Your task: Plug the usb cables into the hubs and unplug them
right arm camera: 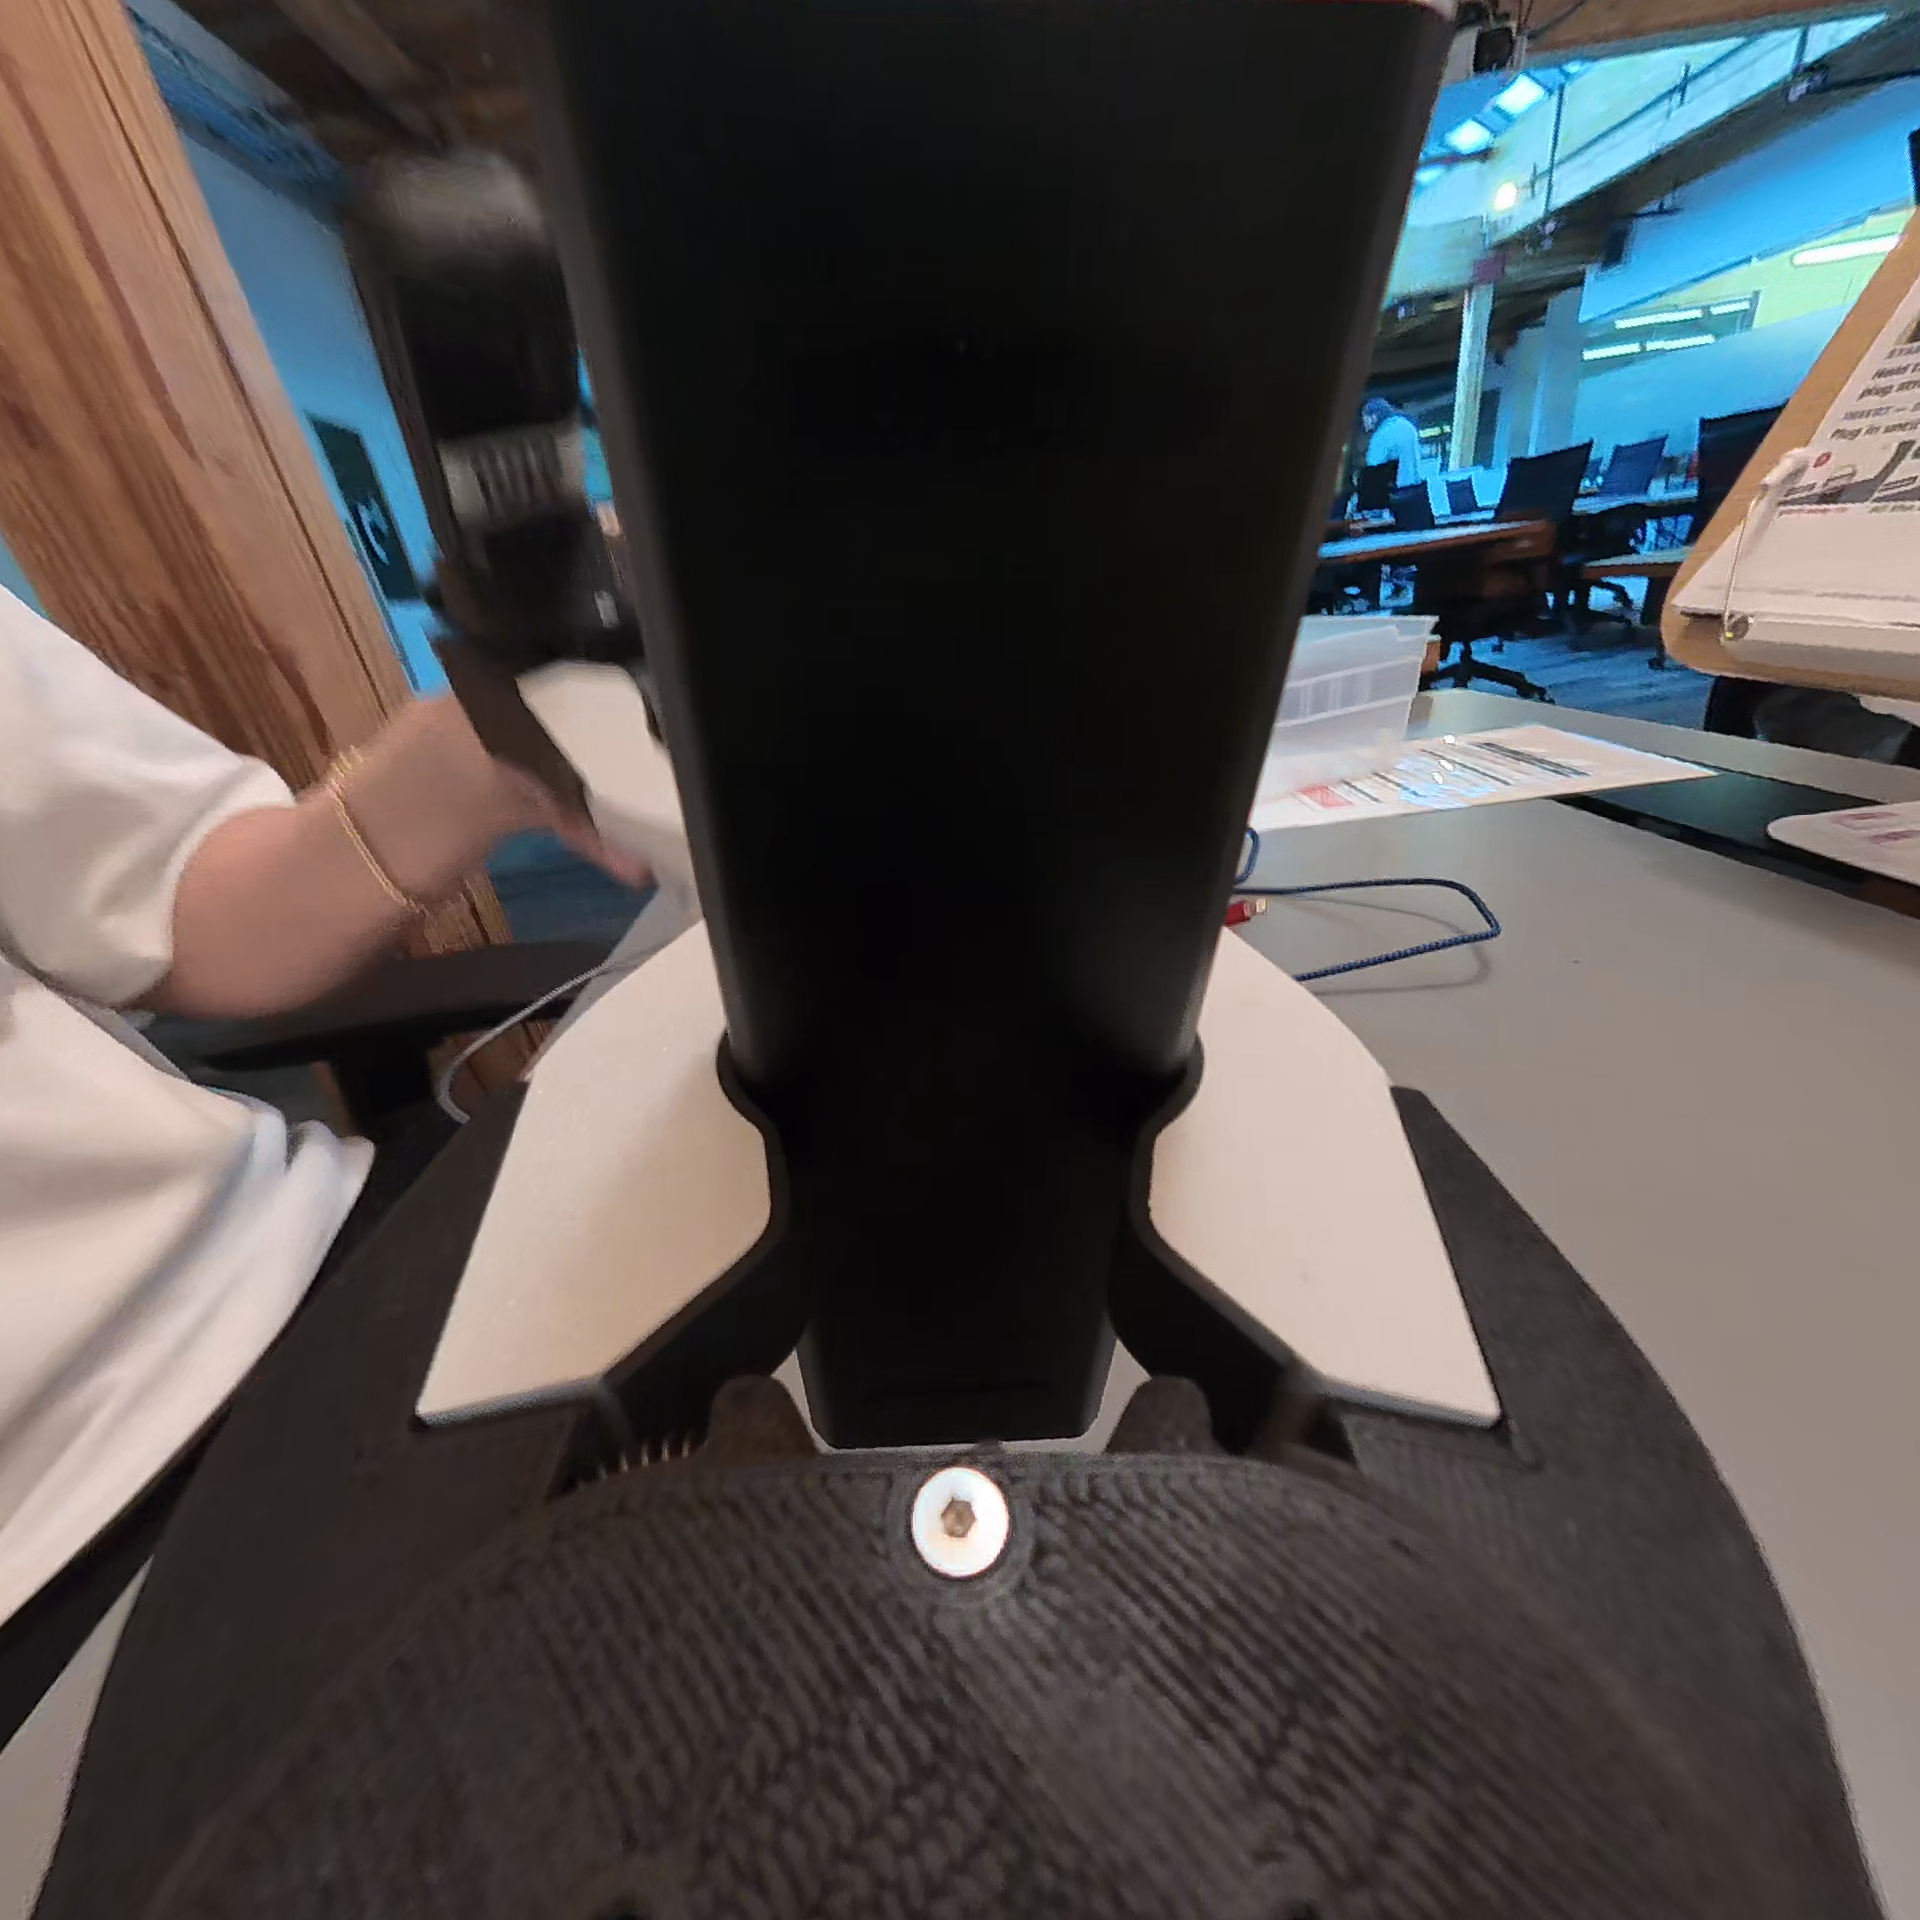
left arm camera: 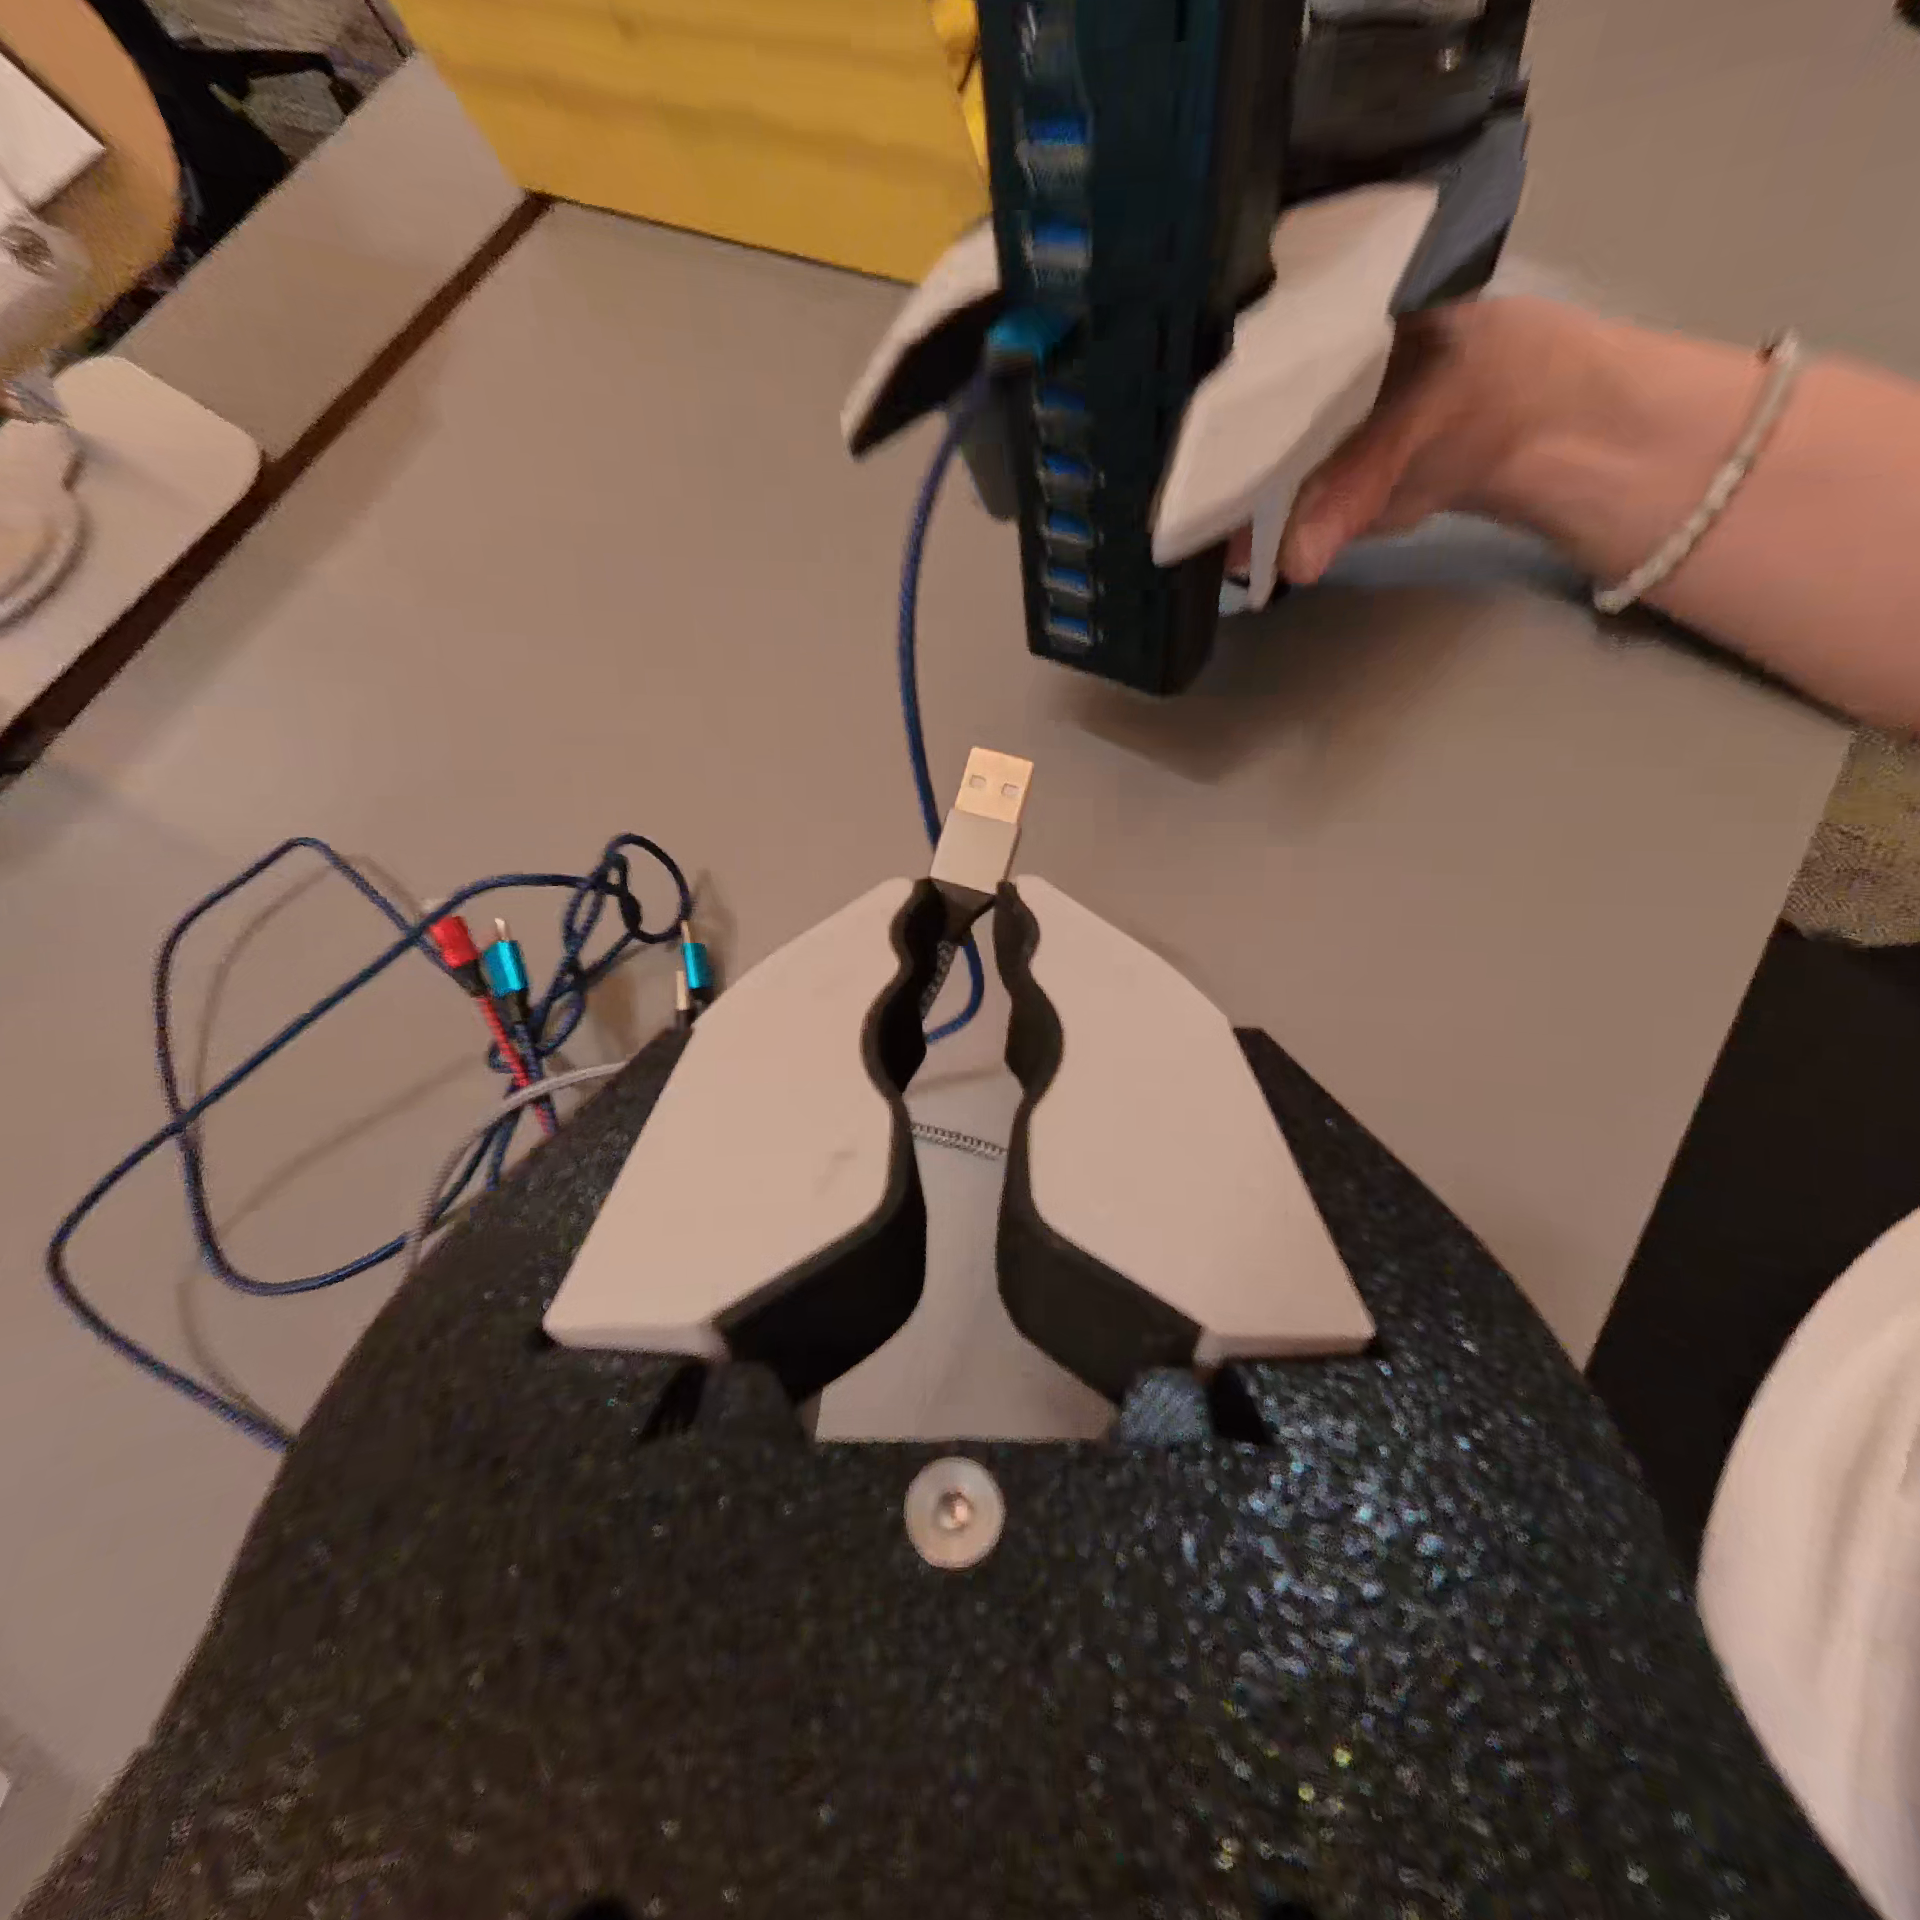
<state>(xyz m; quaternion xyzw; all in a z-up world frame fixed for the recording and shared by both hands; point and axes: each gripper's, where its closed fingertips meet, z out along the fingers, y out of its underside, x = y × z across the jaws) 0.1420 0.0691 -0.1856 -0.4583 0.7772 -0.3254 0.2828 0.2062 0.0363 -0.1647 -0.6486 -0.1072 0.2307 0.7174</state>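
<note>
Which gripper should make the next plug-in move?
Left. The left gripper is shut on the silver plug, tip free and facing the hub. The right gripper is shut on the hub, steadying it; a blue cable fills one port.

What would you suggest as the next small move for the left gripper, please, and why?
Probably ease the left gripper forward and up, lining the silver USB plug with an empty port. Its jaws pinch the plug, which points at the black hub held off the table in the right gripper; a gap remains, and a blue cable already fills one port.
</note>
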